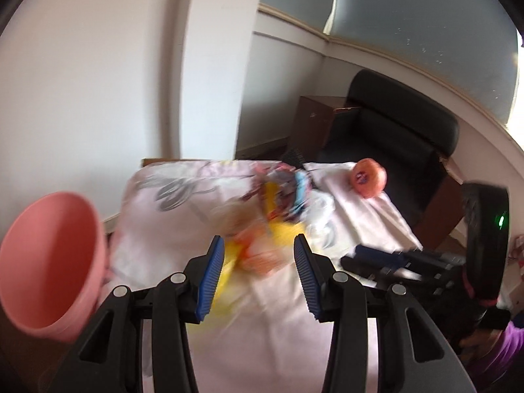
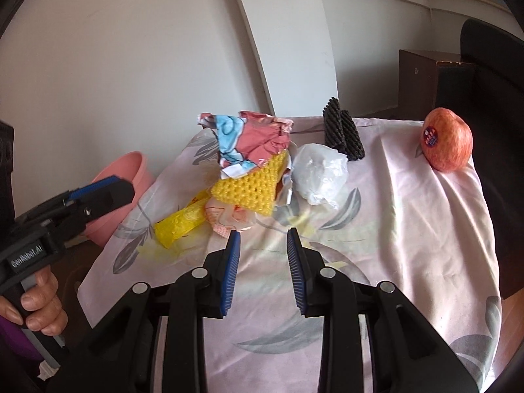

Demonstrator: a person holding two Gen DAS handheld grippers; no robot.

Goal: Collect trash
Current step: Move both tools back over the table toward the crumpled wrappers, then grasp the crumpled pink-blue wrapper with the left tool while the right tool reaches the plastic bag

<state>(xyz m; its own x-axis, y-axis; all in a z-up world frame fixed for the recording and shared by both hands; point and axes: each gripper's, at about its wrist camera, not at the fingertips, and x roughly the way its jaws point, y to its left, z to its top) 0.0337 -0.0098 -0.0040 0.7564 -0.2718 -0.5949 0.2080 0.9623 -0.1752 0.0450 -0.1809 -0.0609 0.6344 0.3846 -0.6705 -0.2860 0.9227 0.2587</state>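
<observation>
A heap of trash lies on the cloth-covered table (image 2: 393, 229): a crumpled pink-and-blue wrapper (image 2: 249, 140), a yellow foam net (image 2: 252, 186), a yellow wrapper (image 2: 180, 222), a crumpled white plastic bag (image 2: 321, 173) and a black foam net (image 2: 344, 134). The heap is blurred in the left wrist view (image 1: 275, 216). My left gripper (image 1: 258, 249) is open and empty, just short of the heap; it also shows in the right wrist view (image 2: 98, 190). My right gripper (image 2: 263, 239) is open and empty, near the heap's front edge; it also shows in the left wrist view (image 1: 376, 255).
A pink bin (image 1: 55, 275) stands off the table's left side, also visible in the right wrist view (image 2: 127, 177). An apple (image 2: 447, 144) with a sticker sits at the table's far right corner. A black chair (image 1: 393, 137) and brown cabinet (image 1: 314, 121) stand behind.
</observation>
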